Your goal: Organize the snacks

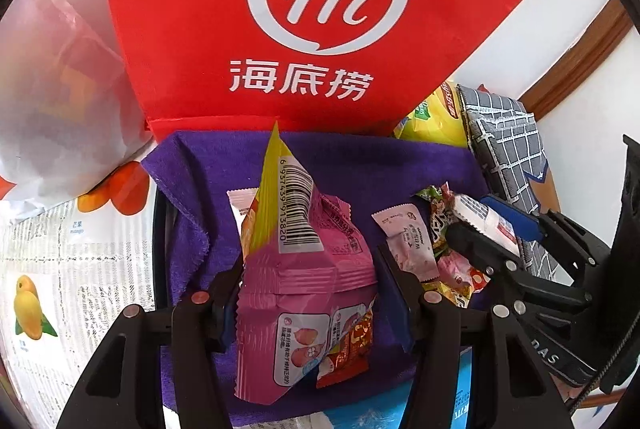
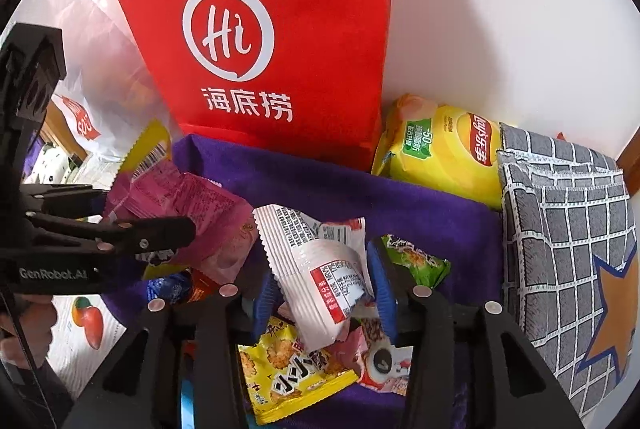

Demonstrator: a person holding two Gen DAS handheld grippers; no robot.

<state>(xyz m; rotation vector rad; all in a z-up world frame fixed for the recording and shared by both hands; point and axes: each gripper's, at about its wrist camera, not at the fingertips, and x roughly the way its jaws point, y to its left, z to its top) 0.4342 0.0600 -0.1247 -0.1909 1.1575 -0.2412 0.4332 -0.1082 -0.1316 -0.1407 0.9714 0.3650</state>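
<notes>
Our left gripper [image 1: 308, 305] clamps the pink snack packet [image 1: 304, 285] above the purple cloth [image 1: 360, 165]. Our right gripper [image 2: 324, 293] stands parted around the white sachet [image 2: 320, 265], pads apparently not pressing.

"Hi 海底捞" on red bag [image 1: 256, 41]
</notes>
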